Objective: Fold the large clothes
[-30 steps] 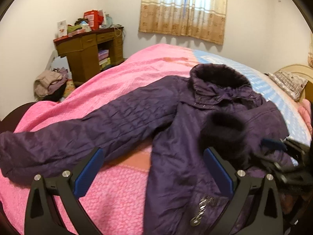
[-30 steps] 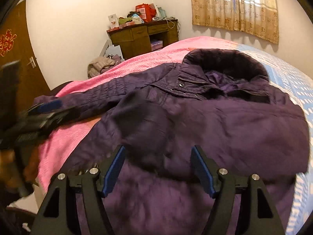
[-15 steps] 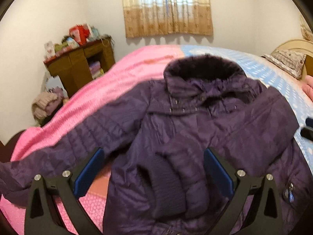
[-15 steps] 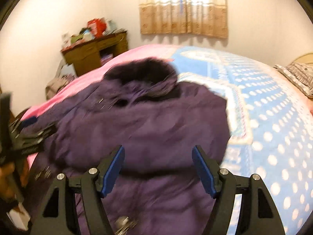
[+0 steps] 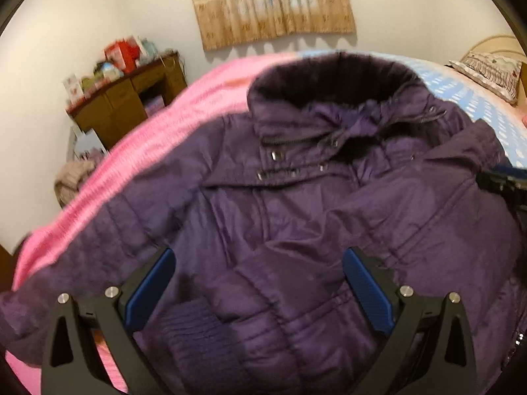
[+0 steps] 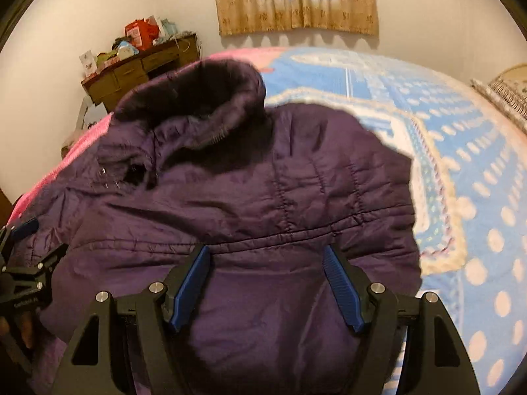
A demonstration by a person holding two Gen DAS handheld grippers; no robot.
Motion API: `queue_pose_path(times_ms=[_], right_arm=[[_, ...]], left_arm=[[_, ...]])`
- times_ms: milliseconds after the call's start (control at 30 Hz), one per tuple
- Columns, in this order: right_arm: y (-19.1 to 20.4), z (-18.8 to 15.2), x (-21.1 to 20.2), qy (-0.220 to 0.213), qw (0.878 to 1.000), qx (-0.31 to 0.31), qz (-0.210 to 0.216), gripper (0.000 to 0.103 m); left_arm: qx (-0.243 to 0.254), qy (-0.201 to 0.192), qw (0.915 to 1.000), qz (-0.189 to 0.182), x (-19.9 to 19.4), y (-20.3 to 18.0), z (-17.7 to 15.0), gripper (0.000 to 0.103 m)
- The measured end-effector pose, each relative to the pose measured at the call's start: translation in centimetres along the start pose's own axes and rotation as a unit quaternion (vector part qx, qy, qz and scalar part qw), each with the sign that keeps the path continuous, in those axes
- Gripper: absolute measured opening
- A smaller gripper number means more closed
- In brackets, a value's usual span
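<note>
A purple padded jacket [image 5: 296, 230] lay front-up across a bed, filling the centre of both views, its one sleeve [image 5: 210, 322] already folded across the chest while the other sleeve [image 5: 82, 263] trailed toward the lower left over a pink blanket [image 5: 158, 151], so folding looked barely begun. The left gripper [image 5: 260, 291] and right gripper [image 6: 265, 288] both hovered over the jacket with jaws apart, holding nothing. A cluttered wooden desk [image 6: 138, 69] stood at upper left, a curtain [image 6: 296, 0] at top, a blue dotted bedsheet [image 6: 461, 164] at right; nothing blocked the jacket.
</note>
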State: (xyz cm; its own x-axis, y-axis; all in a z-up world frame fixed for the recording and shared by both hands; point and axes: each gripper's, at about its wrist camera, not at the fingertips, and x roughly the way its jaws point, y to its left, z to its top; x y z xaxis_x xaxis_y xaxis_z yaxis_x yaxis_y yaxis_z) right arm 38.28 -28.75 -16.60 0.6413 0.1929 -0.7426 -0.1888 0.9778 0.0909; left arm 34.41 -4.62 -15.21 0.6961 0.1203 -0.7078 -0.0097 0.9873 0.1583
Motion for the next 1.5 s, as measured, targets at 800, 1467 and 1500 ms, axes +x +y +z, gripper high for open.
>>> queue_pose_path(times_ms=[800, 1467, 1500], right_arm=[[0.7, -0.2, 1.8, 0.022, 0.999, -0.013, -0.026, 0.073], [0.8, -0.2, 1.9, 0.023, 0.999, -0.018, -0.033, 0.073], [0.8, -0.2, 1.9, 0.023, 0.999, -0.018, -0.034, 0.073]], left_arm=[[-0.011, 0.054, 0.9984, -0.012, 2.1, 0.1, -0.1, 0.103], [-0.013, 0.056, 0.9983, -0.014, 2.1, 0.1, -0.1, 0.103], [-0.012, 0.056, 0.9983, -0.013, 2.1, 0.1, -0.1, 0.103]])
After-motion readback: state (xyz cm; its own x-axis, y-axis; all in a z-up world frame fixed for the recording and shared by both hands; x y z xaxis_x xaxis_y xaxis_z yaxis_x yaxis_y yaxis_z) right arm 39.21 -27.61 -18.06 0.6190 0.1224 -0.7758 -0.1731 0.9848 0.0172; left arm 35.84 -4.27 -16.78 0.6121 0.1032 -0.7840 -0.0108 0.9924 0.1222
